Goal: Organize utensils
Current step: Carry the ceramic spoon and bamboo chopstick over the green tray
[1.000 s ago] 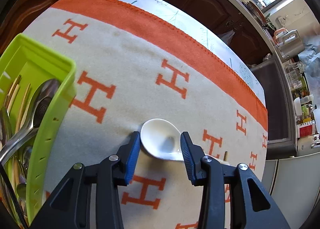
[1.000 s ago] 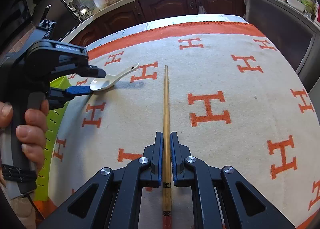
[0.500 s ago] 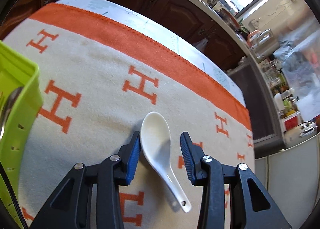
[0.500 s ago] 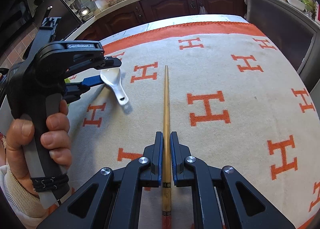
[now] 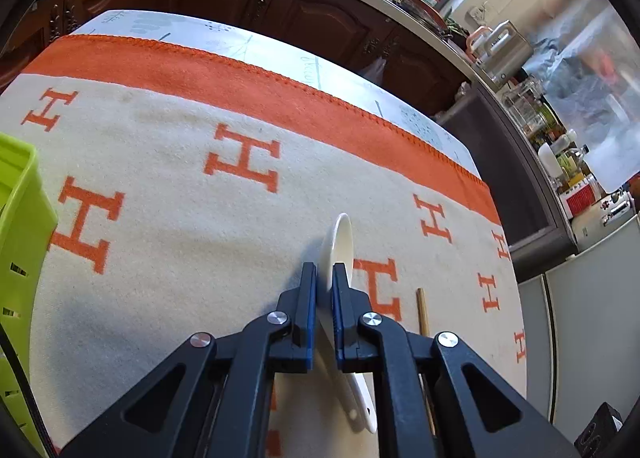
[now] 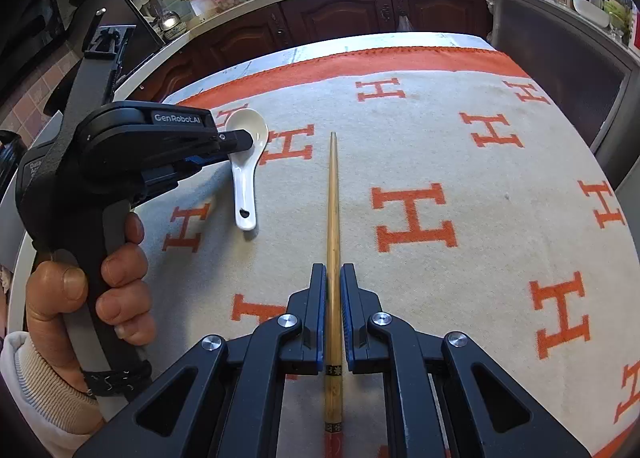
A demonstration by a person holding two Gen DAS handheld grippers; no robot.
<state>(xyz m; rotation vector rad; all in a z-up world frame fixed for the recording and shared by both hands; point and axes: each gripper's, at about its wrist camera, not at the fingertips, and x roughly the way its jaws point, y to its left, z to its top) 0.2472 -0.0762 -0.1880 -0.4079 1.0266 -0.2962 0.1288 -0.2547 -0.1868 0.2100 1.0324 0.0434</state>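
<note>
- The left gripper (image 5: 325, 270), jaws just closing, clenches the white ceramic soup spoon (image 5: 340, 242), tilted on the cream H-patterned blanket (image 5: 180, 238).
- The right gripper (image 6: 333, 272) grasps the long bamboo chopstick (image 6: 333, 193), pointing toward twelve o'clock; the spoon lies at its ten o'clock.

Your left gripper (image 5: 324, 270) points steeply down, its jaws just closed on the white spoon (image 5: 340, 242). Your left hand (image 6: 84, 298) wraps its handle. Your right gripper (image 6: 333, 270) clamps the chopstick (image 6: 333, 197), angled down.
</note>
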